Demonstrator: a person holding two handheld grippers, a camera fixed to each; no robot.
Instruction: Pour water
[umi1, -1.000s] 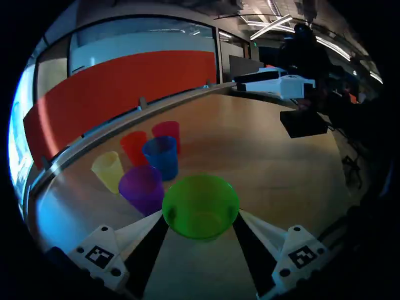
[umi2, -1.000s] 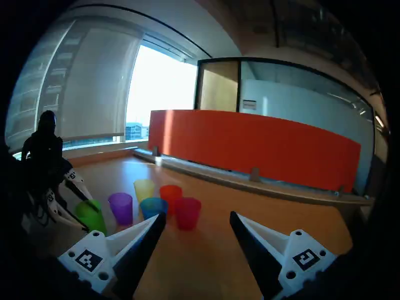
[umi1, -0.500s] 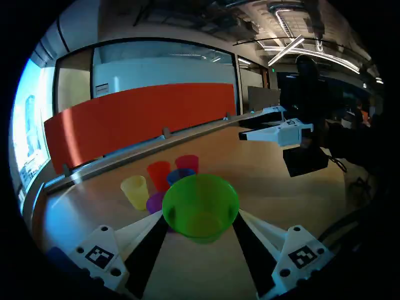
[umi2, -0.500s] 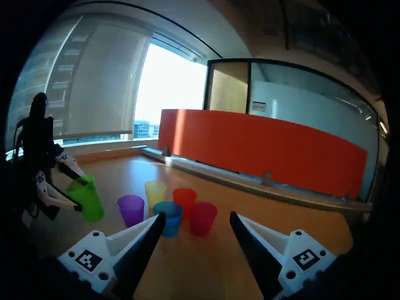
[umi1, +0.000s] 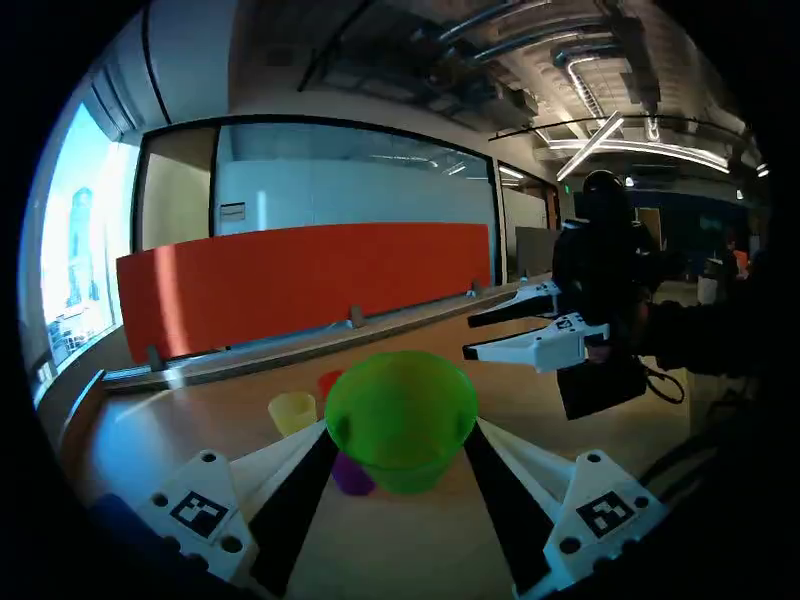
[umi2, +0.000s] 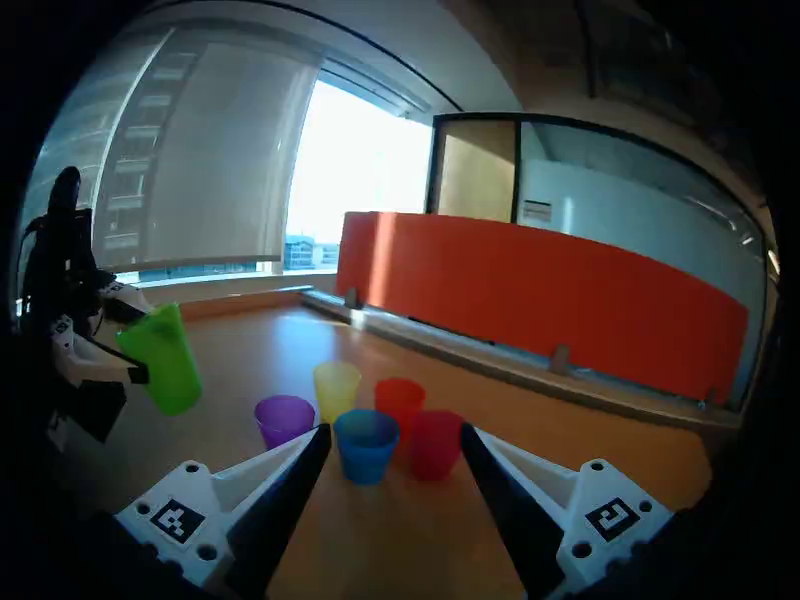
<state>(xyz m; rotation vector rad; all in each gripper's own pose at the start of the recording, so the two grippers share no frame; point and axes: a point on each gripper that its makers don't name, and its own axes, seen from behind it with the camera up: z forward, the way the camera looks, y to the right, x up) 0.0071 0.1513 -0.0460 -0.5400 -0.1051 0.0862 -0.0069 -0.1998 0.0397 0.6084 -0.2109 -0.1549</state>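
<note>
When viewed through the left gripper view, grips green cup between both fingers of left gripper, with jaws narrowed to the cup's width and pressed on its two sides. Holds it raised off the table, mouth facing the camera. Blocks most of the cluster behind: yellow cup just left of it, red cup peeking past its upper left rim, purple cup under its lower left edge. Farther right, over the table, right gripper ahead of a dark sleeve, with jaws spread wide and holding nothing. Behind, orange partition along the table's far edge.

Through the right gripper view, shows the same wide jaws, nothing between the fingers. Shows the full cluster standing upright on the table ahead: purple, yellow and red, plus blue cup in front and pink cup just right of it; touching or slightly apart, cannot tell. Shows the green cup at far left, tilted, clamped in the left gripper, well apart from the cluster and above table level. Adds bright window behind. Water inside any cup: cannot tell.
</note>
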